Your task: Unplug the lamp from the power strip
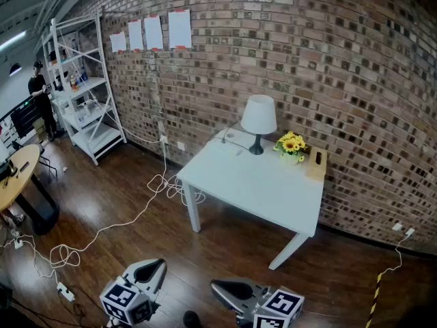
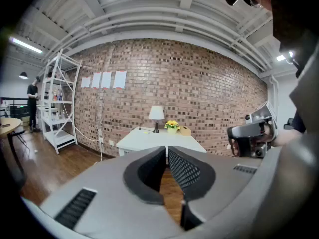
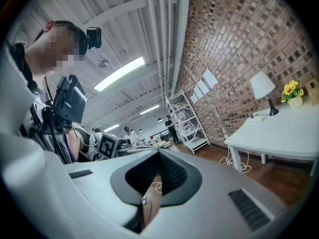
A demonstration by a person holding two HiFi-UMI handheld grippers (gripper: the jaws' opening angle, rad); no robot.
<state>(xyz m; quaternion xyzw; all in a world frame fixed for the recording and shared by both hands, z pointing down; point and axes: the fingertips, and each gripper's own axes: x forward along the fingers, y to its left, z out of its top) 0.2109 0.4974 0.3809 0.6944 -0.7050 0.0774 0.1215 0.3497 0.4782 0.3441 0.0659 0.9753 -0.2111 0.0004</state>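
Lamp [image 1: 259,120]: white shade on a dark stem, upright at the back of the white table [image 1: 252,183], well beyond both pairs of fingers.
Left gripper [image 1: 154,268], head view: low in the frame, pointed toward the table, touching nothing.
Right gripper [image 1: 229,291], head view: beside the left one, equally far from the lamp.
Left gripper view, fingers [image 2: 185,169]: tips pressed together, nothing held, floor showing in the gap behind them.
Left gripper view, lamp [image 2: 156,114]: straight ahead above the fingertips, far off, next to yellow flowers [image 2: 172,126].
Right gripper view, fingers [image 3: 173,170]: tips met, holding nothing.
Right gripper view, lamp [image 3: 262,86]: far to the right of the fingers, on the table [image 3: 279,133] against the brick wall [image 3: 234,49].
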